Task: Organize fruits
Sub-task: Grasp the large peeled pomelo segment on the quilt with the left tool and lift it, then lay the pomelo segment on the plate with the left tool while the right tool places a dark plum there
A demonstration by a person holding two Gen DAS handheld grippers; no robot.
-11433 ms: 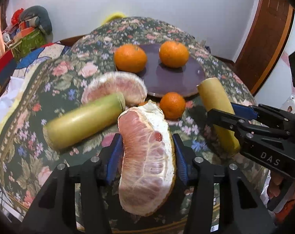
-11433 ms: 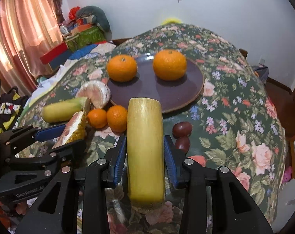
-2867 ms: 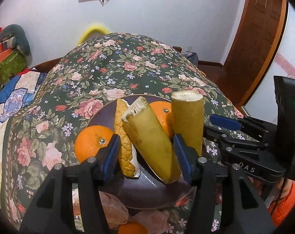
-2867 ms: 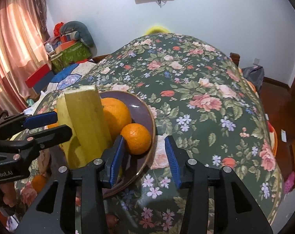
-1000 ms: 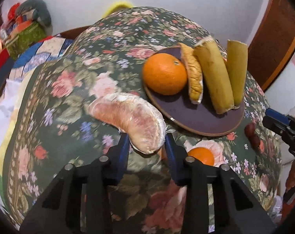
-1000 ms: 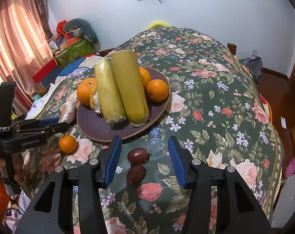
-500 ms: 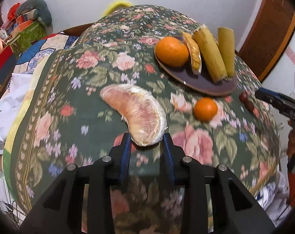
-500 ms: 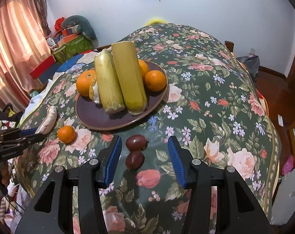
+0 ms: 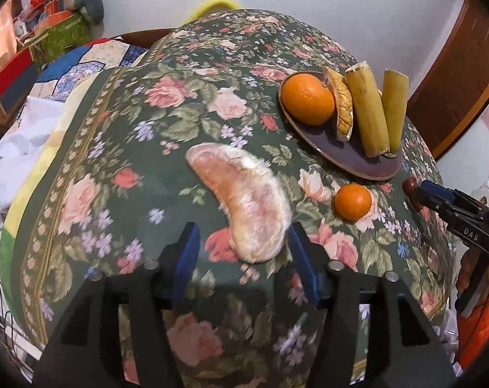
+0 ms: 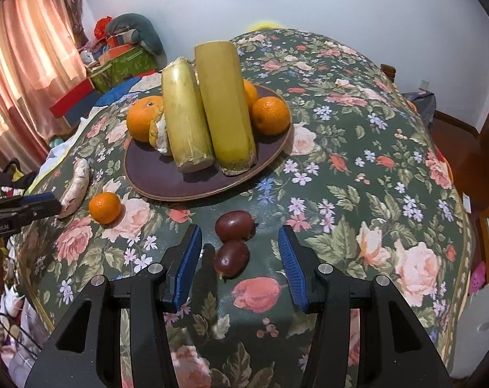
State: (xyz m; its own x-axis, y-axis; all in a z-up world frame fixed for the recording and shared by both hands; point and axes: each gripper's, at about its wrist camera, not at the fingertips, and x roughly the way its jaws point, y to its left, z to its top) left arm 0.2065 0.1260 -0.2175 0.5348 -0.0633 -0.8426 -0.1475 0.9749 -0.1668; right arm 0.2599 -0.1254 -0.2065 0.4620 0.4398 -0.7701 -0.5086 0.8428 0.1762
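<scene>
Now, from the left wrist, the left tool (image 9: 241, 242) stands apart, with the near end of the pomelo slice (image 9: 241, 205) between its fingers on the tabletop (image 9: 121, 148). A small orange (image 9: 352, 201) lies just beside the plate (image 9: 351, 158), which carries an orange (image 9: 308, 99) and two cane pieces (image 9: 367, 110).

From the right wrist, the right tool (image 10: 239, 257) is also apart, above two dark fruits (image 10: 234, 226). These lie on the tabletop near the plate (image 10: 166, 177), and they touch each other.
</scene>
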